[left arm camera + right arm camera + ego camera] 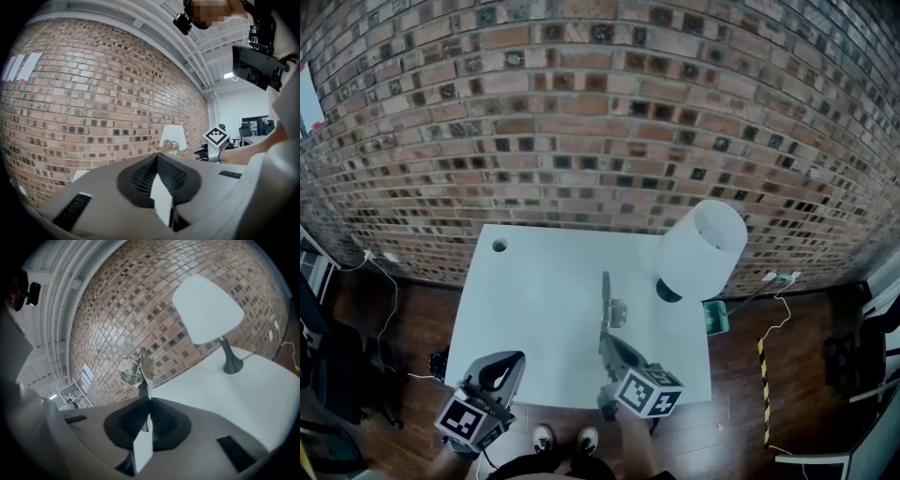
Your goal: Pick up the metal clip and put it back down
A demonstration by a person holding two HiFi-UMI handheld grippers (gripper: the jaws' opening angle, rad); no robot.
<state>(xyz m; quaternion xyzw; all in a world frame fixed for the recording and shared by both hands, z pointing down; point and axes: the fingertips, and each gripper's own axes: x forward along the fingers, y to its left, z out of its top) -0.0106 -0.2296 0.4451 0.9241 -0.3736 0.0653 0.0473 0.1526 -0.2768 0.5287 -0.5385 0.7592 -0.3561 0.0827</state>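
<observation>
My right tongs (146, 383) clamped on the metal clip (130, 371), held over the white table (534, 319), my left tongs (157, 159) closed together, empty.

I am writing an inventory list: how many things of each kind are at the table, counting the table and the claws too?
white table: 1
table lamp: 1
metal clip: 1
claw: 2, the left claw and the right claw
total: 5
</observation>
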